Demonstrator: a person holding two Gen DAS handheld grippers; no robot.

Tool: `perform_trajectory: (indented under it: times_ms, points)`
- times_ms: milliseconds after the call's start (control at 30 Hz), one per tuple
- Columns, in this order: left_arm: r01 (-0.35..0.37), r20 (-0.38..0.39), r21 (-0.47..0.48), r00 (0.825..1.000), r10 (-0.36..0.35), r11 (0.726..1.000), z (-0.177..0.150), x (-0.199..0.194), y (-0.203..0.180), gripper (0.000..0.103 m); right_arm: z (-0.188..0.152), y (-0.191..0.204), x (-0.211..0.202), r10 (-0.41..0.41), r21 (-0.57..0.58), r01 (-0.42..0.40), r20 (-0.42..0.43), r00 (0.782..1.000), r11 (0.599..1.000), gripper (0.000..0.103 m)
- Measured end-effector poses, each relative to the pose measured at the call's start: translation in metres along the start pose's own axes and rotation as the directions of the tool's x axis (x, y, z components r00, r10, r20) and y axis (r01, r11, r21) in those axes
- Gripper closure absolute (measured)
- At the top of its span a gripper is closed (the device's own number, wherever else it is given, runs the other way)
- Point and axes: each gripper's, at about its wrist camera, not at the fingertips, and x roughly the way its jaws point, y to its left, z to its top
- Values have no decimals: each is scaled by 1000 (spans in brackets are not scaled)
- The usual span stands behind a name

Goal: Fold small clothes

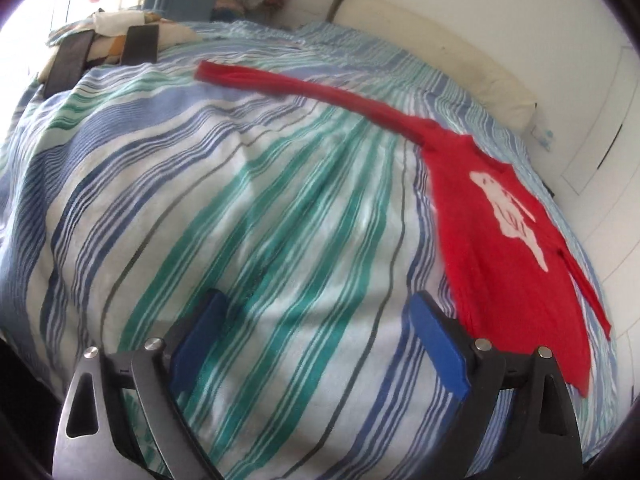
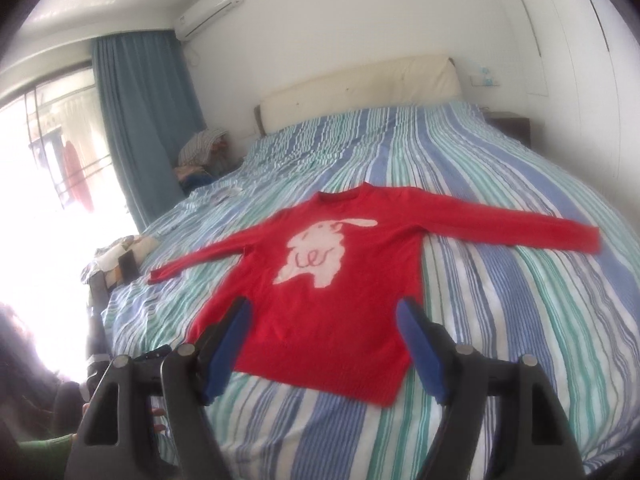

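Observation:
A small red sweater (image 2: 328, 292) with a white animal print lies flat, face up, on the striped bed, both sleeves spread out sideways. My right gripper (image 2: 324, 316) is open and empty, hovering just above the sweater's lower hem area, its blue pads on either side of the body. In the left wrist view the sweater (image 1: 508, 248) lies to the right, with one long sleeve (image 1: 304, 88) stretched toward the far left. My left gripper (image 1: 320, 312) is open and empty over bare bedding, left of the sweater's side edge.
The bed has a blue, green and white striped cover (image 2: 500, 184) and a cream headboard (image 2: 360, 88) against the wall. Folded cloth and dark straps (image 1: 104, 44) sit at the bed's left edge. A blue curtain (image 2: 136, 120) and bright window are at left; a dark nightstand (image 2: 512, 126) at right.

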Motion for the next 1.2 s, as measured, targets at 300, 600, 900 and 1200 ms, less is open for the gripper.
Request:
perform_trajectory:
  times_ms: [300,600,900,1200]
  points:
    - [94,-44,-49,994,-96,994,23,-52,-3,9,-9,4,-4,16,-4,-16,38,999,1000,28]
    - [265,-25,129,964,-264,955,55,-76,-63,8,-13,0,-27,-127,45,126,32,991,991,28]
    - [333,-169,325,941,-292,885,75,-38,-134,8,48,-37,-33,-230,48,232,-45,972,972,28]
    - [186,-161,360,978,-136,914,109,12,-141,7,101,-188,2,-133,422,106,36,990,900,27]
